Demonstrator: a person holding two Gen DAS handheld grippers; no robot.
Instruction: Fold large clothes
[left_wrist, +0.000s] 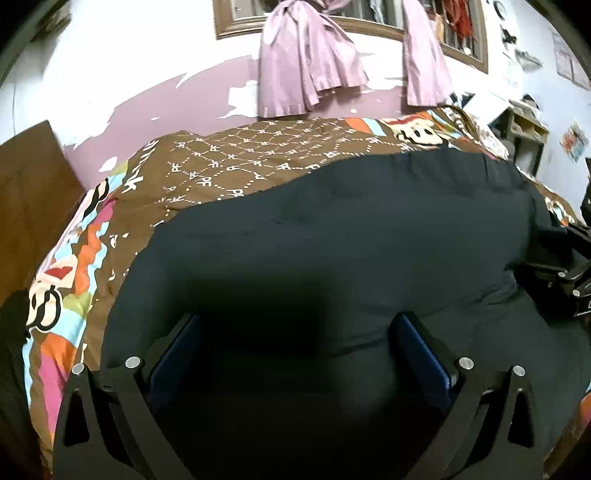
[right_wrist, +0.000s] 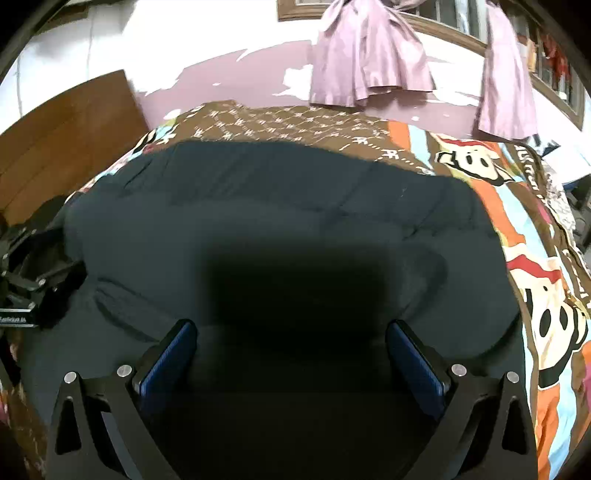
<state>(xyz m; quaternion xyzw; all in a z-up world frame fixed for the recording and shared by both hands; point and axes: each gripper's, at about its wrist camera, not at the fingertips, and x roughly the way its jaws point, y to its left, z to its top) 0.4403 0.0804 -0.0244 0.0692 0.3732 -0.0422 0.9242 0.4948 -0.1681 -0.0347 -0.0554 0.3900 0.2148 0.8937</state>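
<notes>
A large dark navy garment (left_wrist: 332, 236) lies spread flat on the bed and fills most of both views; it also shows in the right wrist view (right_wrist: 280, 206). My left gripper (left_wrist: 295, 332) is open, its blue-padded fingers (left_wrist: 421, 350) wide apart just above the near part of the cloth, holding nothing. My right gripper (right_wrist: 291, 339) is open too, with blue pads (right_wrist: 166, 362) spread over the cloth. Each gripper shows at the edge of the other's view: the right one at the right edge (left_wrist: 565, 273), the left one at the left edge (right_wrist: 26, 284).
The bed has a brown patterned cover (left_wrist: 258, 155) with a colourful cartoon border (right_wrist: 546, 280). Pink curtains (left_wrist: 306, 62) hang on the wall behind. A wooden panel (right_wrist: 62, 140) stands at the left. Shelves with clutter (left_wrist: 524, 129) are at the far right.
</notes>
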